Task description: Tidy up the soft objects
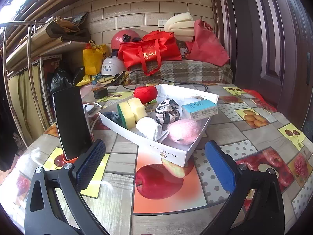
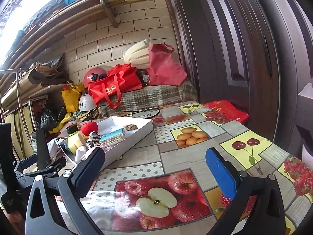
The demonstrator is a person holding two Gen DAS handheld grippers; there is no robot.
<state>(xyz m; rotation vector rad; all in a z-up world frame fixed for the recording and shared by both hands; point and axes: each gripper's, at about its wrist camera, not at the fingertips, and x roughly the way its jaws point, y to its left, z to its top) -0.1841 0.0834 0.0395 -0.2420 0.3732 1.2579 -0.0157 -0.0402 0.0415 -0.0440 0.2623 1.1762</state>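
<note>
A white cardboard tray (image 1: 148,146) sits on the fruit-print table. It holds a red plush apple (image 1: 145,94), two yellow sponges (image 1: 133,112), a rolled white cloth (image 1: 149,128), a black-and-white scrunchie (image 1: 167,111), a pink fluffy ball (image 1: 183,131) and a blue tissue pack (image 1: 199,108). My left gripper (image 1: 154,164) is open and empty just in front of the tray. My right gripper (image 2: 155,169) is open and empty over the table, right of the tray (image 2: 133,139), where the red plush apple (image 2: 89,128) and the tissue pack (image 2: 113,138) show.
A black phone on a stand (image 1: 71,123) is left of the tray. A cable (image 1: 176,83) runs behind it. Red bags (image 1: 150,51), helmets and foam lie on a plaid bench beyond. A dark door (image 2: 244,58) is at right.
</note>
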